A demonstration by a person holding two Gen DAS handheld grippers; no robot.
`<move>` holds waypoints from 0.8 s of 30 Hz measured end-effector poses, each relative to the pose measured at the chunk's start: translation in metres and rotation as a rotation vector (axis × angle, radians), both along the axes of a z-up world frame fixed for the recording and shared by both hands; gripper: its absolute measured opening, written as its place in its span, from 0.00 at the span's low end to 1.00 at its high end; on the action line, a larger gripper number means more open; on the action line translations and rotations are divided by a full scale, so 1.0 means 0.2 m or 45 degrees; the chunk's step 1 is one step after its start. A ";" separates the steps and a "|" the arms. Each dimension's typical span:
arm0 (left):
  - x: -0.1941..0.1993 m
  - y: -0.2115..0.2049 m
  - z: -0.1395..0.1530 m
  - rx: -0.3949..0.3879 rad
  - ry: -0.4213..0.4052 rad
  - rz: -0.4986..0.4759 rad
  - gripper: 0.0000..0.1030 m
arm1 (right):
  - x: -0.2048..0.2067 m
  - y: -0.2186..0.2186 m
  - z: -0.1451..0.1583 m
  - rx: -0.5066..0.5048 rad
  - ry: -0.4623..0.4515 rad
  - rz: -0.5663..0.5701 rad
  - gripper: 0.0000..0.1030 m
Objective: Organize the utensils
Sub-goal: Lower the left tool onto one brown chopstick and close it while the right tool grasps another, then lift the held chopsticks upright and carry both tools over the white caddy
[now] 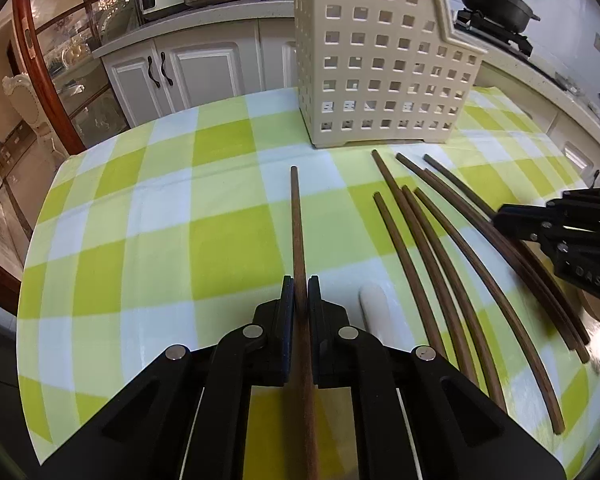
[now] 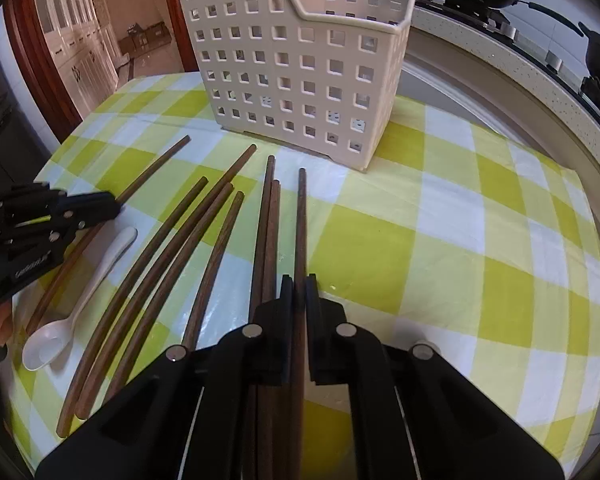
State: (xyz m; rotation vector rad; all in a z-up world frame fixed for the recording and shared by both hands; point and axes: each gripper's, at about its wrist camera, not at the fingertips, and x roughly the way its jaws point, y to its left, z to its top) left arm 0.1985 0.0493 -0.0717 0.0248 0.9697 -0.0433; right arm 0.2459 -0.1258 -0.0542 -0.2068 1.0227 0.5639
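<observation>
Bright even daylight, sharp focus, strong fisheye edge warping.

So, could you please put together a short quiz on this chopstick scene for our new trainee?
1. True or false: the left tongs are shut on a chopstick.
2. What do the right tongs grip? A) the white spoon B) a chopstick C) the holder's rim
3. Where does the perforated cream holder stand?

Key
1. True.
2. B; the spoon lies loose on the cloth.
3. Upright on the green-checked tablecloth, beyond the chopstick tips.
</observation>
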 end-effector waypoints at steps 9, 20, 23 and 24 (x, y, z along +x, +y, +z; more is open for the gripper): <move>-0.21 0.05 0.15 -0.095 -0.140 0.049 0.05 | -0.13 -0.09 0.16 0.159 -0.058 -0.006 0.06; -0.19 0.03 0.18 -0.027 -0.139 0.021 0.40 | -0.30 -0.23 0.40 0.280 -0.172 -0.035 0.06; -0.12 0.01 0.10 0.010 -0.062 -0.003 0.40 | -0.34 -0.26 0.43 0.290 -0.198 -0.052 0.06; -0.11 0.00 0.09 0.024 -0.042 -0.007 0.39 | -0.34 -0.27 0.44 0.296 -0.201 -0.055 0.06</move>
